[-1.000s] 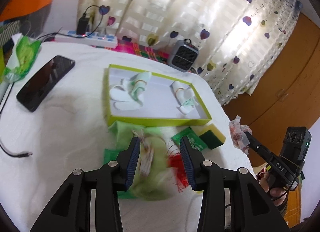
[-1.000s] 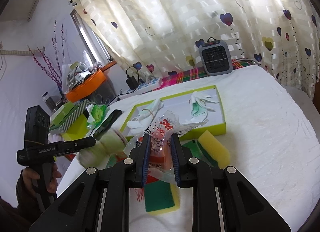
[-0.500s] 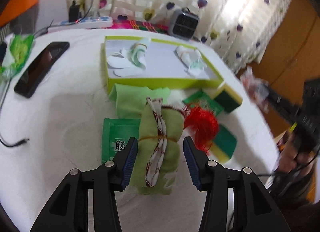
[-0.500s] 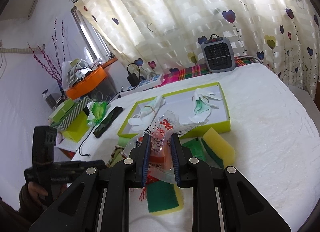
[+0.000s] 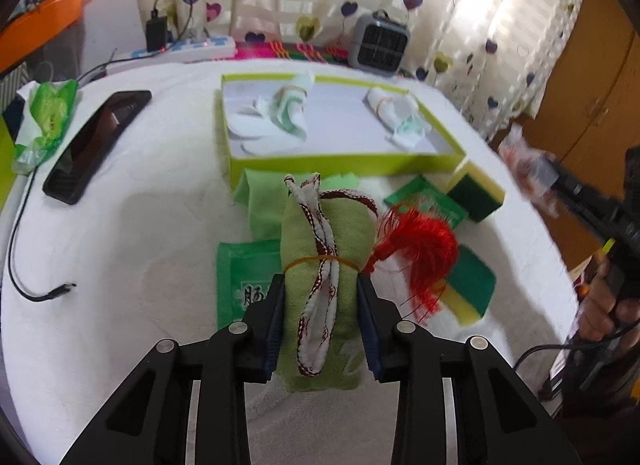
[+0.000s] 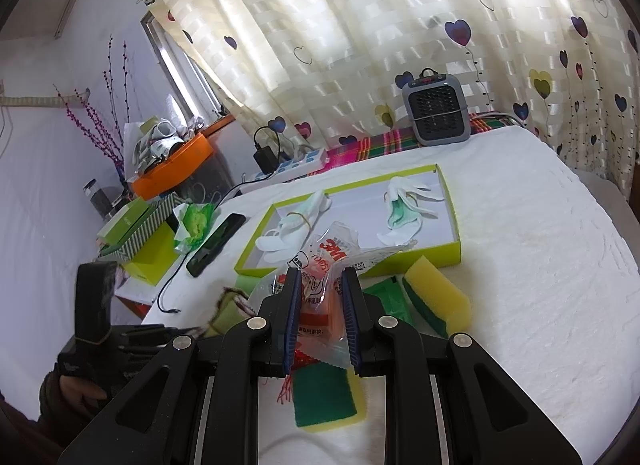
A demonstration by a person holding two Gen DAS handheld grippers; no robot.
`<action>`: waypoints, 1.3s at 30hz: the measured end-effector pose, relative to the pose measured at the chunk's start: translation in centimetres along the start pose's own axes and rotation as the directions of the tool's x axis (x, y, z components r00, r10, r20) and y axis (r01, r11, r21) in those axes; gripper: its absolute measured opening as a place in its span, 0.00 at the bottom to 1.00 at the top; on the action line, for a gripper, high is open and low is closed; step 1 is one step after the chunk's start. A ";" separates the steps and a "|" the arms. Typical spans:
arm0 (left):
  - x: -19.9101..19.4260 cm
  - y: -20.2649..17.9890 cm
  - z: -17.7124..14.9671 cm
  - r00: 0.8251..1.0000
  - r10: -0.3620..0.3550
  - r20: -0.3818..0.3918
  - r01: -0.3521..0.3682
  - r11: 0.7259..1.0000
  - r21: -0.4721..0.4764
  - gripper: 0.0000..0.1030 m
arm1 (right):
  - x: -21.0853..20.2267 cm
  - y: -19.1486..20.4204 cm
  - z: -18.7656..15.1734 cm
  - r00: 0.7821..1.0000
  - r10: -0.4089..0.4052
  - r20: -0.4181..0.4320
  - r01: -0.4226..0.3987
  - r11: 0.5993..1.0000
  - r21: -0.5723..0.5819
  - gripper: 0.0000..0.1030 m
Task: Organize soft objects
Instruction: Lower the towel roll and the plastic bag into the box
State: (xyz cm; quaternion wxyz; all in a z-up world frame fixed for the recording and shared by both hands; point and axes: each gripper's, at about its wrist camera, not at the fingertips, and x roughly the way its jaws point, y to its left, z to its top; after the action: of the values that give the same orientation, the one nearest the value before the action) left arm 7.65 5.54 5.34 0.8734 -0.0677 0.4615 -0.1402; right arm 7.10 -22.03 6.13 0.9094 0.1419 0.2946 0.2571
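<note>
Two grippers, both loaded. Left wrist view: left gripper [image 5: 322,321] jaws clamped on rolled green cloth bundle [image 5: 324,265], tied with rubber band and red-white cord, over white bedcover [image 5: 132,249]; red tassel [image 5: 420,253] beside it, lime tray [image 5: 344,163] beyond with white gloves [image 5: 280,117]. Right wrist view: right gripper [image 6: 320,317] jaws narrow, pinching 3M plastic packet [image 6: 326,277] above green-yellow sponge [image 6: 328,397], near tray front edge.
</note>
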 end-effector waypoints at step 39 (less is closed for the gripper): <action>2.9 -1.5 12.2 0.991 -0.097 0.096 0.098 0.995 -0.005 0.31 | 6.2 -0.6 7.2 0.998 -0.022 -0.051 0.017 0.995 -0.095 0.21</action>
State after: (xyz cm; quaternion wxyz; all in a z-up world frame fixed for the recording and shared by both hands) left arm 19.00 3.11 10.29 0.8862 -0.1013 0.4160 -0.1771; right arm 16.02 -19.81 8.66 0.9096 0.0888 0.3072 0.2653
